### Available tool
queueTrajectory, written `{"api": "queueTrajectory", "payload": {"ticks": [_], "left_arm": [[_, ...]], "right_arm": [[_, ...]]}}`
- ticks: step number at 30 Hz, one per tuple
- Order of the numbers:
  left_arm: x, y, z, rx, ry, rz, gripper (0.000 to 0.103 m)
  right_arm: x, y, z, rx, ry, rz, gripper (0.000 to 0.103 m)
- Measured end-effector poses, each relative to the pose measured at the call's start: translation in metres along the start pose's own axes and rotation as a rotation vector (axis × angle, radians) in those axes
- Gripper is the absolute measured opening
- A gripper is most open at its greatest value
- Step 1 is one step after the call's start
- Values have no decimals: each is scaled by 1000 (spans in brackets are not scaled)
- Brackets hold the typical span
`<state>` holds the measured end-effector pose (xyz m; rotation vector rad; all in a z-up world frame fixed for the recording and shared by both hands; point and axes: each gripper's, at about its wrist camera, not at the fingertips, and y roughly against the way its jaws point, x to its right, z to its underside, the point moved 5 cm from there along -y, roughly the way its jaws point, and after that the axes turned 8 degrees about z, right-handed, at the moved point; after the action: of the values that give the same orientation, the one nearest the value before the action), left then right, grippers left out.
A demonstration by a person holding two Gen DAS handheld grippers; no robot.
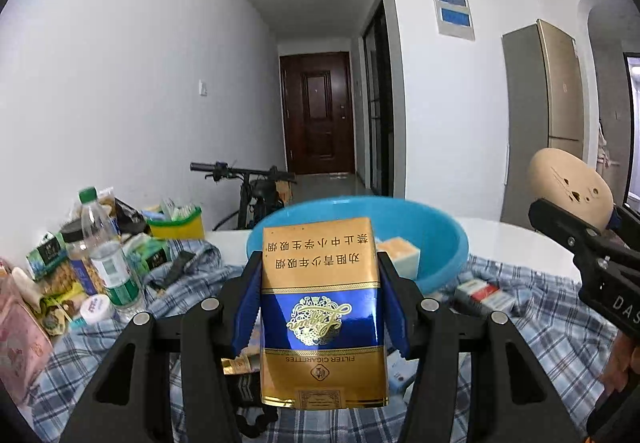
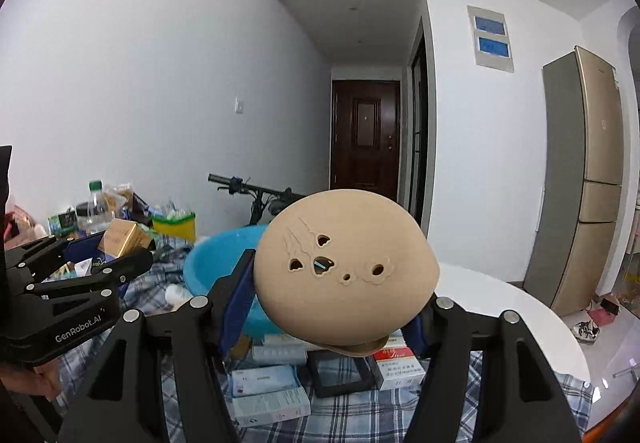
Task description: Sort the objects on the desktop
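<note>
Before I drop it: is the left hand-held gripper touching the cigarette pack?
Touching. Left wrist view: both blue pads of the left hand-held gripper press the cigarette pack sides.

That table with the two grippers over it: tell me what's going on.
A person is sorting clutter with a gripper in each hand. The left gripper is shut on a gold and blue cigarette pack, held above the plaid cloth. The right gripper is shut on a tan domed piece with small holes. Both are held in the air near the blue basin, which already holds a sponge. More small boxes lie on the cloth.
</note>
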<state>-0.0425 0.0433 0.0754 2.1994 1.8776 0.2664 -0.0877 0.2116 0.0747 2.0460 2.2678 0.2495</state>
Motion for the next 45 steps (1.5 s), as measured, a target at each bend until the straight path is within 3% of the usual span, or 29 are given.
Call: {"api": "queueTrajectory", "payload": {"ticks": [7, 15, 16, 17, 26, 29, 35, 36, 38, 45], "left_arm": [[7, 38, -27, 65, -20, -31, 56], [11, 54, -30, 77, -8, -20, 56], [11, 55, -30, 76, -8, -20, 56], [12, 55, -29, 76, -8, -19, 56], [10, 49, -25, 59, -6, -23, 56], [6, 42, -20, 38, 9, -18, 56], [-1, 25, -5, -15, 24, -28, 56], [-3, 21, -2, -24, 29, -29, 56], [-5, 16, 3, -38, 35, -30, 56], [0, -1, 24, -100, 43, -6, 56]], "right_arm": [[-7, 18, -15, 7, 5, 9, 61], [-1, 38, -19, 20, -10, 33, 60], [0, 38, -19, 18, -14, 35, 57], [1, 38, -19, 15, -15, 36, 47], [-1, 25, -12, -18, 24, 44, 39], [-4, 6, 6, -89, 25, 25, 39], [8, -34, 65, -321, -77, -57, 38], [9, -37, 71, -345, -78, -61, 40], [13, -40, 85, -388, -77, -51, 55], [30, -54, 118, -492, -101, -12, 56]]}}
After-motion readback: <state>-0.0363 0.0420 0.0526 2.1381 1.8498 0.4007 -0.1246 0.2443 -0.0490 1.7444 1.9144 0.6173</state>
